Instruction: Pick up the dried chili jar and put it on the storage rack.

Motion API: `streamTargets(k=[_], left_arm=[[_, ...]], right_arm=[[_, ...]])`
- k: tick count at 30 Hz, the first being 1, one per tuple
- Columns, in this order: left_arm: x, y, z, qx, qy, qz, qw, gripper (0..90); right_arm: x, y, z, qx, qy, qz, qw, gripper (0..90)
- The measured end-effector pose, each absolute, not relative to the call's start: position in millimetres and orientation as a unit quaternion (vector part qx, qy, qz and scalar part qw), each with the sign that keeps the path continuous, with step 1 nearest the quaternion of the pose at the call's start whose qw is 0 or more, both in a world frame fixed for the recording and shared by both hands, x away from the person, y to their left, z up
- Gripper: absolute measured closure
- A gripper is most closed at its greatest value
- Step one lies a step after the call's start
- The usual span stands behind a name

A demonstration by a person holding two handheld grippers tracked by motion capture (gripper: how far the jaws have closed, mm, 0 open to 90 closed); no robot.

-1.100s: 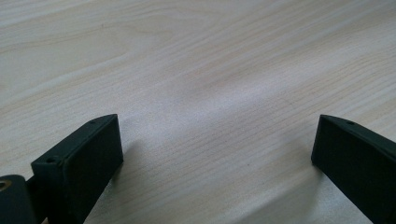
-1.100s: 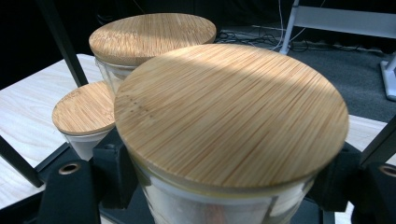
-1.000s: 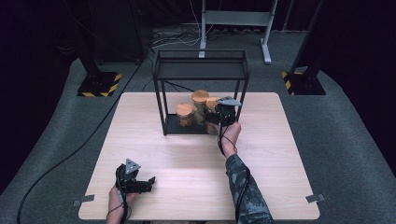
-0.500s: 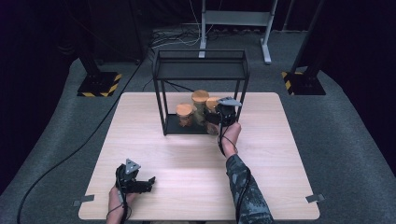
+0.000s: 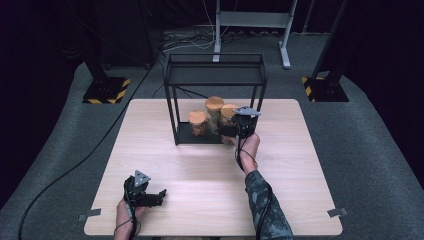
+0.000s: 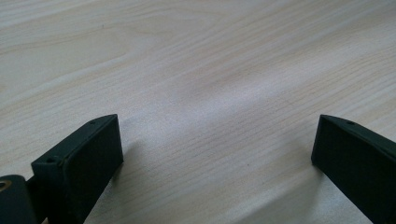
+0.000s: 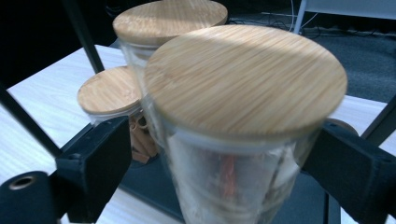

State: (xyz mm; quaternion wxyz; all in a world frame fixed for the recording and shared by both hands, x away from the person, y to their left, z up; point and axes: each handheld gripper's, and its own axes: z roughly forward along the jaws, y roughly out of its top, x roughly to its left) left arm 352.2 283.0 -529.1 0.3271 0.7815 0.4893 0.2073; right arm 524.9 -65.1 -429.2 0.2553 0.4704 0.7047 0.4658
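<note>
On the rack's (image 5: 176,118) bottom shelf, right end, stands the bamboo-lidded glass jar (image 7: 243,116); my right hand-held gripper (image 7: 219,158), jaws just opening, straddles it. I should withdraw straight back, without tipping it.

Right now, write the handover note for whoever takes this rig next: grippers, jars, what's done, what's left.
Right gripper: its jaws have just been opening and stand either side of the nearest jar, on the rack's bottom shelf; the pads look clear of the glass.
Left gripper: open, holding nothing, low over the table near the front left edge.
Jars: three with wooden lids stand close together under the black rack; the tall jar and small jar are behind and beside the nearest one.
Done: nearest jar apparently set down on the shelf.
Left: probably back the right gripper out without knocking the jars.
</note>
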Motion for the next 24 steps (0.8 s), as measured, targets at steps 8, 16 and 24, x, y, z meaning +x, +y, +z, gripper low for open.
streamTargets(k=[8, 16, 24], left_arm=[[352, 283, -529, 0.782, 0.489, 0.207, 0.327, 1.5], [352, 283, -529, 0.781, 0.489, 0.207, 0.327, 1.5], [352, 283, -529, 0.782, 0.489, 0.209, 0.327, 1.5]], right_arm=[[505, -76, -432, 0.462, 0.722, 0.458, 0.234, 3.8], [464, -95, -457, 0.459, 0.748, 0.432, 0.206, 0.9], [425, -113, -494, 0.475, 0.755, 0.411, 0.187, 0.2]])
